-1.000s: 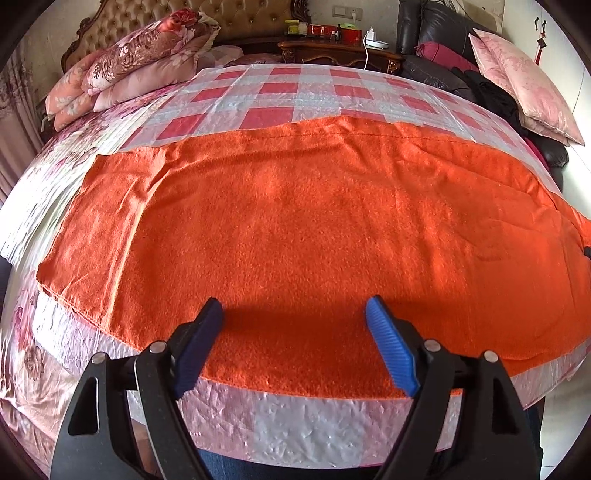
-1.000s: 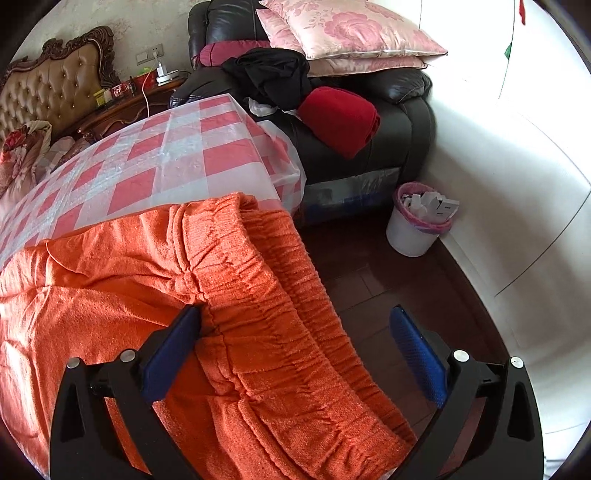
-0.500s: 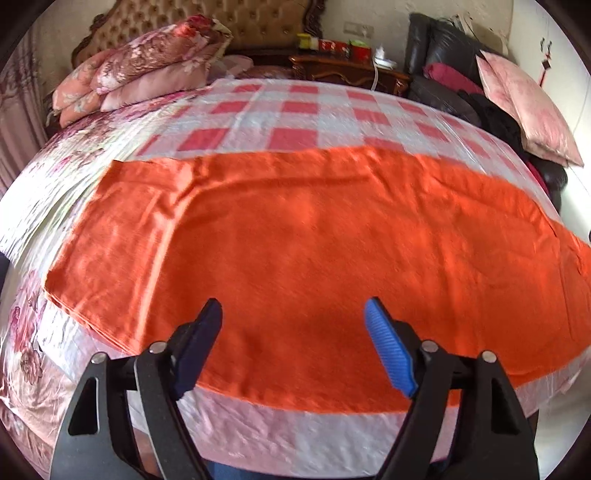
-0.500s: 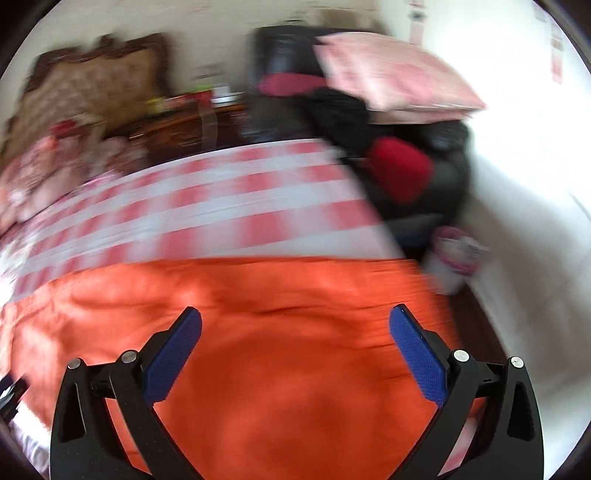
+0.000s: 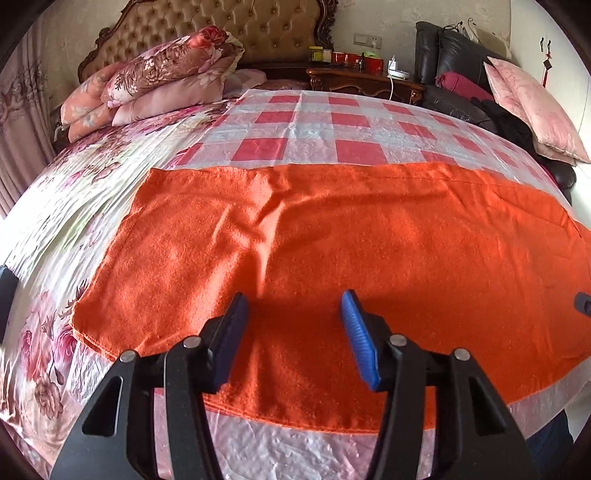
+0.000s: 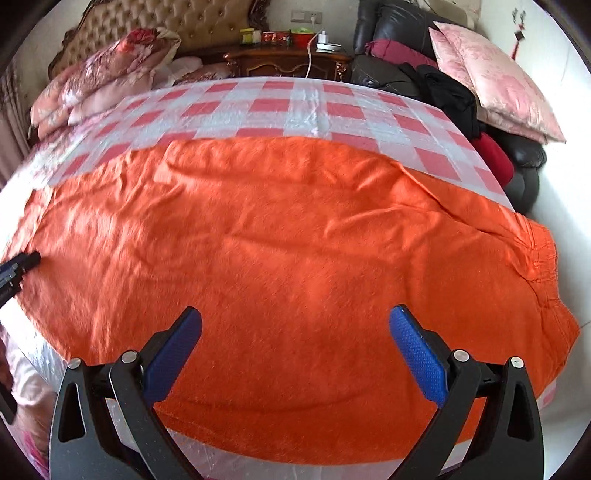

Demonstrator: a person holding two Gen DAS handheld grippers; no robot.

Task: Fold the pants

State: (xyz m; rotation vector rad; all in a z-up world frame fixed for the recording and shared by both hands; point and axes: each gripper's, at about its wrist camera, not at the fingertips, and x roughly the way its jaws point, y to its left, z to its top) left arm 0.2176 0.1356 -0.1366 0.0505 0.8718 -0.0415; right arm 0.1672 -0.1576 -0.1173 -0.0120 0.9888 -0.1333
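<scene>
While the left gripper (image 5: 293,334) hangs over the near edge of the orange pants (image 5: 351,258), its blue pads (image 5: 360,339) have just been closing in, though they're still apart with nothing pinched; only flat fabric shows in the gap below them. Over on the right gripper (image 6: 295,354), the jaws are spread wide, also empty, hovering above the middle stretch of the same pants. Its tip pokes in at the right edge of the left wrist view, and the left one's tip shows at the far left of the right wrist view.

The pants lie spread lengthwise across the bed, on a pink-and-white checked plastic sheet (image 5: 332,147). The elastic waistband (image 6: 543,266) is at the right end, bunched a bit near the bed's edge, and the leg hems (image 5: 92,325) are at the left end, reaching onto the floral bedspread (image 5: 55,240). Mild wrinkles run through the cloth.

Further back there's folded floral bedding (image 5: 159,81) against a tufted headboard (image 5: 229,26), a wooden nightstand (image 6: 288,61) with jars and a charger, and a black leather chair (image 6: 524,158) piled with pink pillows (image 6: 491,85) and dark clothes.
</scene>
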